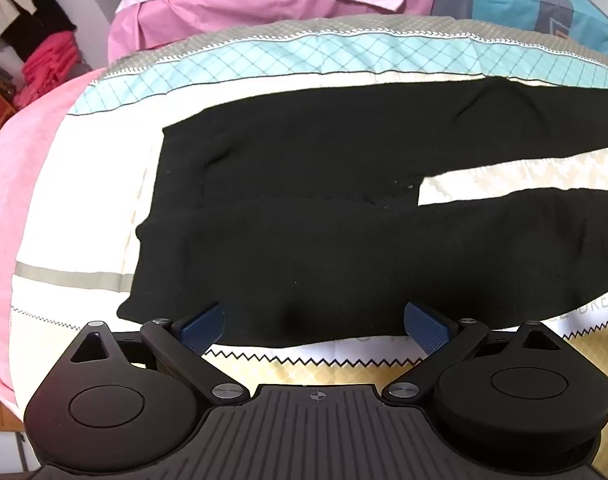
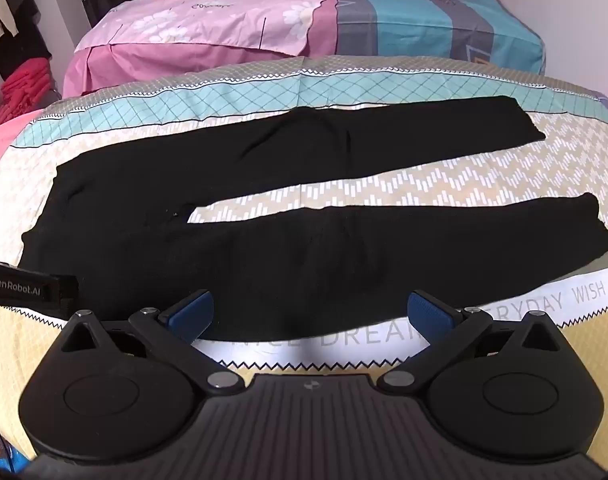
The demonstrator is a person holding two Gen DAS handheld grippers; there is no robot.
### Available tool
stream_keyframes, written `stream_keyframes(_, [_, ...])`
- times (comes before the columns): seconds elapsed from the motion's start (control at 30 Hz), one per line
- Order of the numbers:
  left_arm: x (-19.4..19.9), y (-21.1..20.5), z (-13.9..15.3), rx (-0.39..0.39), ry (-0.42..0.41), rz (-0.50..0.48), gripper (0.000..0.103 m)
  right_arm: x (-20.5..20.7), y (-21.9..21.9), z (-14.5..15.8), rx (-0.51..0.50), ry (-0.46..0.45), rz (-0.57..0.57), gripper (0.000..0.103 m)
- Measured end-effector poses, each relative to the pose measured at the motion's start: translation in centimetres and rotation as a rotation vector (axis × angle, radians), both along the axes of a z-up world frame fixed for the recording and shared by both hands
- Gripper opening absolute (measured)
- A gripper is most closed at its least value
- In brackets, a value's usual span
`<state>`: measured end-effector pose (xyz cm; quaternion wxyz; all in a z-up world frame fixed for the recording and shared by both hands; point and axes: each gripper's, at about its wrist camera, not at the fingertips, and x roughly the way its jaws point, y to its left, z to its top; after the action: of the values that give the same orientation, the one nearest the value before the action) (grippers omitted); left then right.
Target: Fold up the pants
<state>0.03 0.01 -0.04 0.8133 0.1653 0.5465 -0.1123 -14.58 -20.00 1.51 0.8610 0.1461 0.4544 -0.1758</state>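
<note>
Black fabric pants [image 2: 263, 248] lie flat, legs spread, on the patterned bedsheet [image 2: 424, 176]. Left hand-held gripper [image 1: 316, 330] and right hand-held gripper [image 2: 310, 318] both gape wide, holding nothing.

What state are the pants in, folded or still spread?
Spread flat, unfolded. The black pants lie on the bedsheet with both legs apart, sheet showing between them. Both grippers, left and right, are open at the near edge.
</note>
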Motion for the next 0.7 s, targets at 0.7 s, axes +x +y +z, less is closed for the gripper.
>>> stream_keyframes(0.7, [0.2, -0.2, 0.0, 0.011, 0.016, -0.006, 0.103, 0.4, 0.2, -0.9, 0.032, 0.049, 0.005, 0.103])
